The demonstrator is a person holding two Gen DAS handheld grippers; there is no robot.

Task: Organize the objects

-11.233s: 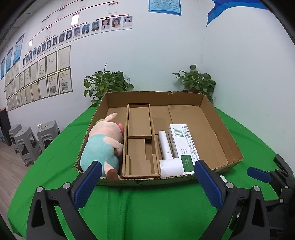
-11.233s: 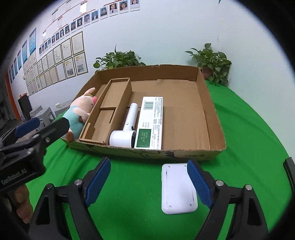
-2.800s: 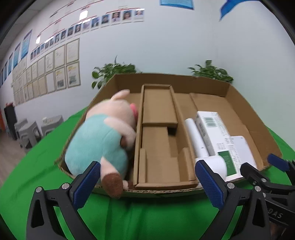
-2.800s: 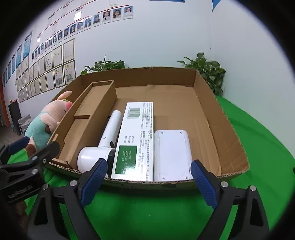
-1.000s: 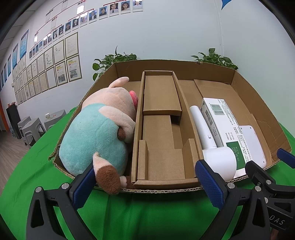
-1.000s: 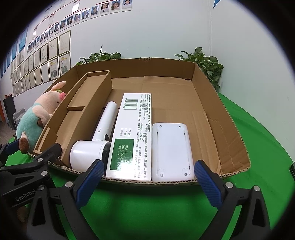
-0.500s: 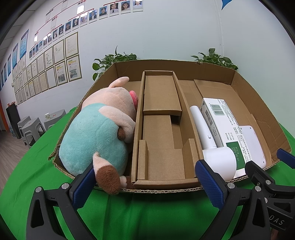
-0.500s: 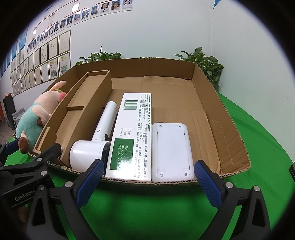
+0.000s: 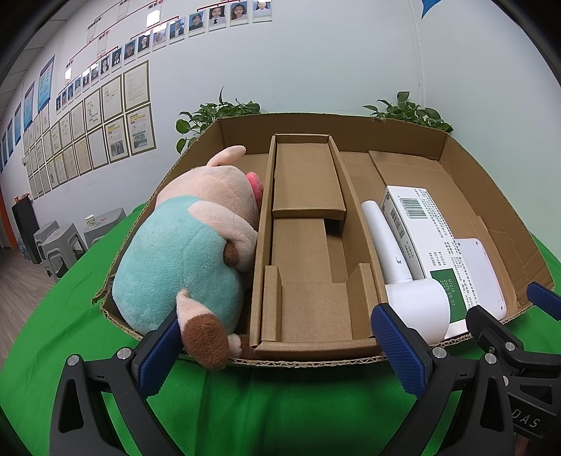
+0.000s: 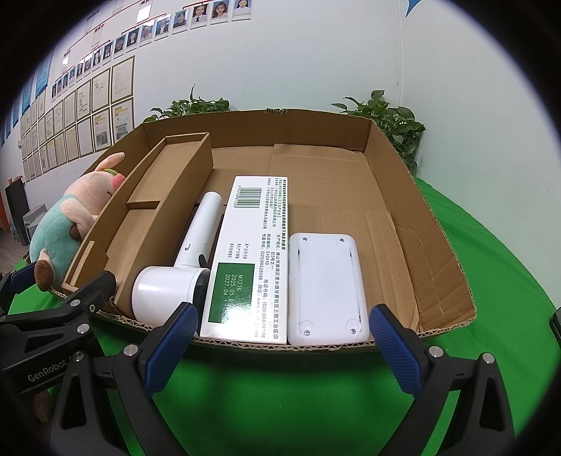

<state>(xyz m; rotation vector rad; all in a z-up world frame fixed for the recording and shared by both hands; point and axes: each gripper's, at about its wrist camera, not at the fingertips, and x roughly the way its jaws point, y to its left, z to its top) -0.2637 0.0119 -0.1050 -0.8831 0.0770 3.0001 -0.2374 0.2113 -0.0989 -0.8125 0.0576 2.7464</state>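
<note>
Your left gripper (image 9: 273, 340) and right gripper (image 10: 280, 336) hang spread, empty — everything's boxed (image 10: 431, 217) (seemingly done); just withdraw.

- A white wall (image 9: 333, 70) is hung with framed certificates (image 9: 105, 126) and portrait photos (image 9: 210, 17) at upper left.
- Grey stools (image 9: 59, 242) are seen at left.
- Potted plants (image 9: 217, 112) are set behind.
</note>
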